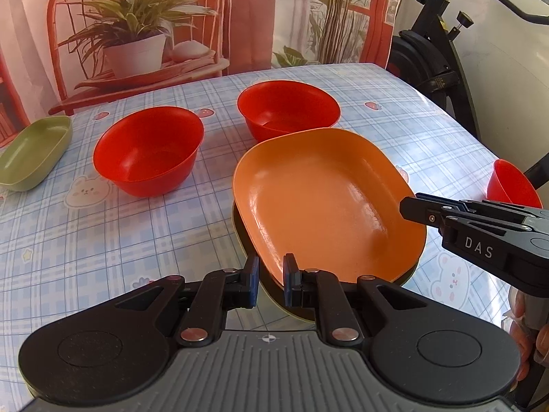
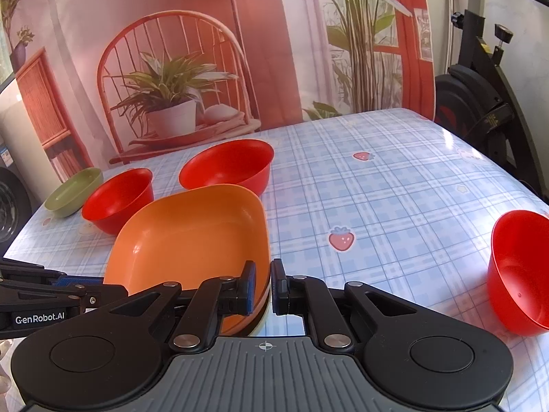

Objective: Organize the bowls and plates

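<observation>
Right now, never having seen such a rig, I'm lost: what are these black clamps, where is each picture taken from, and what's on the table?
There is no robot. A person holds a two-finger gripper in each hand, and each has a camera looking along its jaws. One picture is from the left gripper, the other from the right gripper. Both are shut on the rim of the orange plate, which sits over a darker plate. On the checked tablecloth there are also three red bowls and a green dish.
</observation>
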Demonstrator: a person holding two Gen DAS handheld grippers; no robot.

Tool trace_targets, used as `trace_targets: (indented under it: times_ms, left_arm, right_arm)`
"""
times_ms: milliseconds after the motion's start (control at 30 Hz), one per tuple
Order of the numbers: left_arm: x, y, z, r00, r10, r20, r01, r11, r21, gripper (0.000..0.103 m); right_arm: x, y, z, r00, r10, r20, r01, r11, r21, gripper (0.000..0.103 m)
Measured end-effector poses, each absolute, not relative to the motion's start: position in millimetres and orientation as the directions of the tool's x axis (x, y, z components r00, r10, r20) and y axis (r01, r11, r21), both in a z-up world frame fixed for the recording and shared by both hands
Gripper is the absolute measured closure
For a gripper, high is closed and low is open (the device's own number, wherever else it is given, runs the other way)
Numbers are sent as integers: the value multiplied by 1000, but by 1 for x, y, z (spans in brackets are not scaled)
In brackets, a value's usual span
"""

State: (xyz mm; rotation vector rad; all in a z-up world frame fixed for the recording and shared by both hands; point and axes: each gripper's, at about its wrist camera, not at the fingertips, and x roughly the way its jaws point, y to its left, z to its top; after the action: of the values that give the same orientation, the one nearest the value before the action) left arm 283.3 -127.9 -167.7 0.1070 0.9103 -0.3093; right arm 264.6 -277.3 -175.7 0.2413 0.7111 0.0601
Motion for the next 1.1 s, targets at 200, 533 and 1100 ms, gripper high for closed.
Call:
trace_targets:
  times_ms: [200,533,1100]
  left_arm:
    - [280,-127,-165,560,-231,-796,307,950,-60,88]
    - [281,-126,-167,553,-227,-801,301,951,-62,88]
    - [277,-119,-166,575,-235,-784,298,952,-66,83]
  right_arm:
    - [263,-278,-174,748,142,-648,31,968,248,94]
    - [263,-276,-178,737,145,-661,32,968,248,94]
    - [260,-277,-182,716,143,-683,45,968,249,91]
